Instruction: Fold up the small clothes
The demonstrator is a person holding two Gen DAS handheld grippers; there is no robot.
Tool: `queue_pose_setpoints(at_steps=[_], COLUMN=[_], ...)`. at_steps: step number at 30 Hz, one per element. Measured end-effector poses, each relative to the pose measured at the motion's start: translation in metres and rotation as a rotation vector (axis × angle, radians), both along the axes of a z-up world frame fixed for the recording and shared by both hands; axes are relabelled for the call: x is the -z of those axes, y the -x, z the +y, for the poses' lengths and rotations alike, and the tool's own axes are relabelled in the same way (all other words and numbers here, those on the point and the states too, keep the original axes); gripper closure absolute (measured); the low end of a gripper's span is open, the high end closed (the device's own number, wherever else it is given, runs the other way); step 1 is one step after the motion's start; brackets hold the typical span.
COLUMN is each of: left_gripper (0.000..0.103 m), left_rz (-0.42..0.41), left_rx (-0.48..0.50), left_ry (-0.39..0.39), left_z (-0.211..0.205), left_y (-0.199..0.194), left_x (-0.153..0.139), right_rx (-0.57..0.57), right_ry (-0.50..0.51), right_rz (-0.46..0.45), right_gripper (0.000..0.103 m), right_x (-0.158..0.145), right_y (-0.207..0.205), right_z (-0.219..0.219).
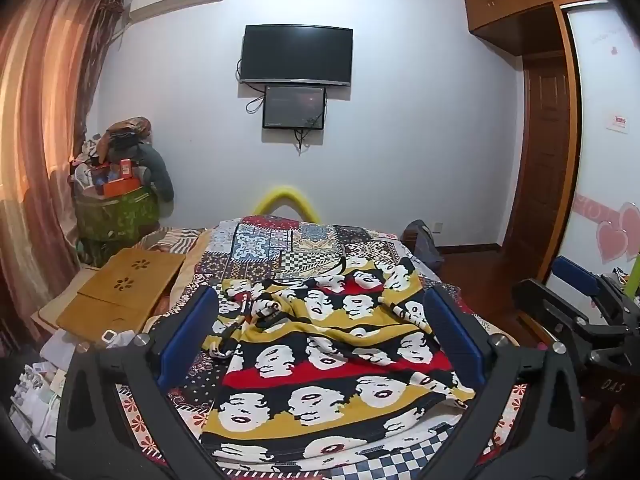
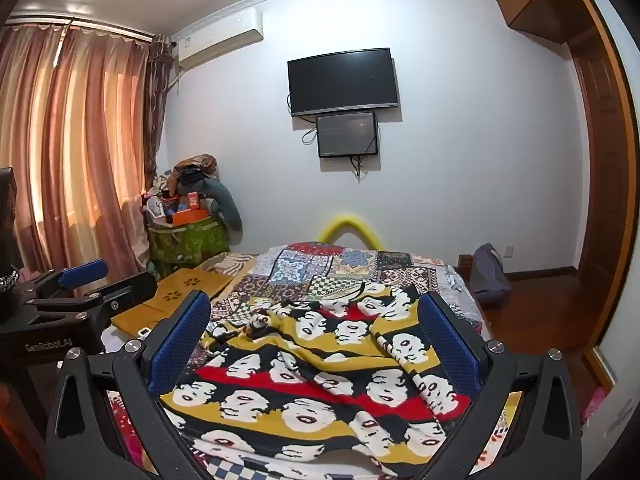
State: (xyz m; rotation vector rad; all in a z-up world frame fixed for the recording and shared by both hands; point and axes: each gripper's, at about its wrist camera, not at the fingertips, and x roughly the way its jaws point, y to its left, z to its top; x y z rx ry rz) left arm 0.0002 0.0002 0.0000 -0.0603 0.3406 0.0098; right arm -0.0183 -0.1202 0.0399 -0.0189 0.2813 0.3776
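Observation:
A garment printed with white faces on yellow, red and black bands [image 1: 332,360] [image 2: 320,376] lies spread and rumpled on the patchwork bedspread [image 1: 280,248] [image 2: 316,268]. My left gripper [image 1: 322,312] hovers above its near part with blue pads wide apart and nothing between them. My right gripper [image 2: 316,320] is likewise open over the garment, touching nothing. The right gripper [image 1: 576,304] also appears at the right edge of the left wrist view. The left gripper [image 2: 80,284] shows at the left edge of the right wrist view.
A wooden lap tray [image 1: 120,296] [image 2: 176,292] lies on the bed's left side. A piled green bag [image 1: 116,208] stands by the curtains. A television [image 1: 298,54] hangs on the far wall. A grey backpack [image 2: 488,276] sits on the wooden floor right of the bed.

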Motion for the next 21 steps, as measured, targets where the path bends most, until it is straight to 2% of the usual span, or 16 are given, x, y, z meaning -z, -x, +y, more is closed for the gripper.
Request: queue_pose_setpoints(at_steps=[6,7,21], left_gripper=[0.000,0.000,0.000], left_rz=[0.013,-0.004,-0.016], left_rx=[0.012,-0.021,-0.031], left_ry=[0.001,0.009,-0.012], left_z=[-0.001,0.007,0.005], left_y=[-0.001,0.000,-0.001], left_x=[0.000,0.004,0.011], right_rx=[0.001,0.002,-0.001], right_ry=[0.000,-0.001,0.004], right_rz=[0.005,0.005,0.018], right_gripper=[0.000,0.000,0.000], right_x=[-0.001,-0.001,0.005], right_y=[-0.003,-0.003,-0.004], right_z=[-0.001,-0.001,0.004])
